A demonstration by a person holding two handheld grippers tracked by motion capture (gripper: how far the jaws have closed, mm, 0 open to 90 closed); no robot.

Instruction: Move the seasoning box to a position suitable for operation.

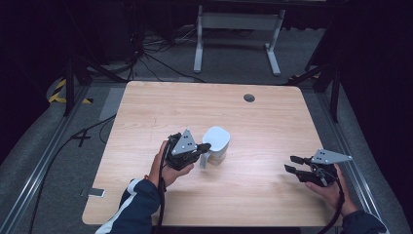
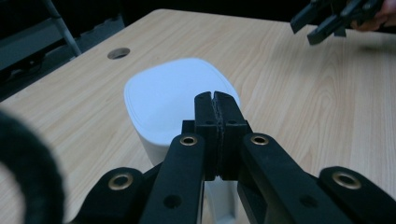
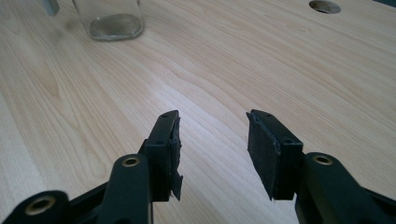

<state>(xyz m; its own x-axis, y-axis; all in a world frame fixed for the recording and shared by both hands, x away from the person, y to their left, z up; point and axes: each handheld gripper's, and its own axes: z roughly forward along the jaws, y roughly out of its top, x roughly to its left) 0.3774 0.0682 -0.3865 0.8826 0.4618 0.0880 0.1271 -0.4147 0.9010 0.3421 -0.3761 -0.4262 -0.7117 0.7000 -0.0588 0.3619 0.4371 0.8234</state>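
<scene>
A clear jar with a broad white lid stands near the centre of the counter. The left tool is at the jar's side, below the lid, its jaws pressed together; whether they pinch anything cannot be told. The right tool hangs released, well apart. The jar looks like glass: rigid, slippery, breakable, probably fairly heavy. Best hold: across the body, under the lid.

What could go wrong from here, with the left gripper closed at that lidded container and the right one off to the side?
1. The left gripper is pinched shut at the white lid's near edge; whether it holds anything is unclear, so a pull may slip off.
2. The open right gripper is not bracing the container, which could tip or slide.
</scene>
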